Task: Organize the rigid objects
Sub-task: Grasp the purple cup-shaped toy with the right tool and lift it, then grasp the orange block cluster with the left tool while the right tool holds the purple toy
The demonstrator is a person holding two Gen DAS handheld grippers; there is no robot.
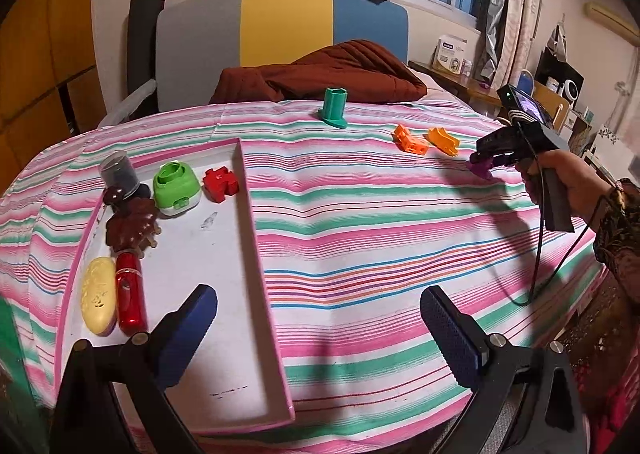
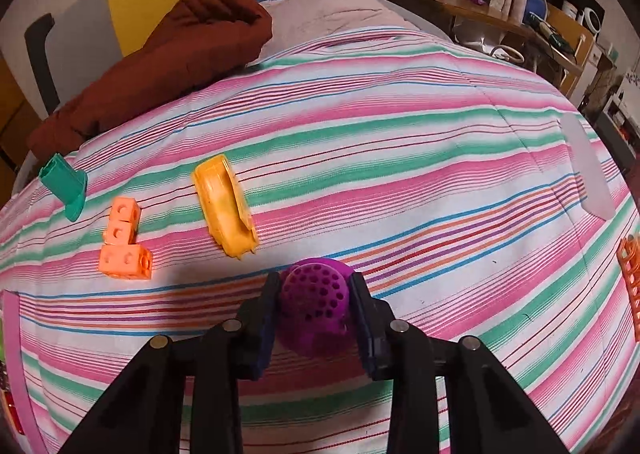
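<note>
The right gripper (image 2: 314,304) was pinching a purple perforated piece (image 2: 312,294) between its pads, just above the striped bed cover (image 2: 400,158). The left gripper (image 1: 316,330) hung spread and empty over the near end of the pink-rimmed tray (image 1: 262,254). The tray already held several items, among them a green-and-white container (image 1: 176,188) and a red block (image 1: 220,184). An orange block cluster (image 2: 124,244) and a yellow piece (image 2: 226,208) lay at ten and eleven o'clock from the purple piece. Risk: the rounded piece was held only by its sides and might rotate or slip out during transfer. The soft bedding could let it roll if dropped.
</note>
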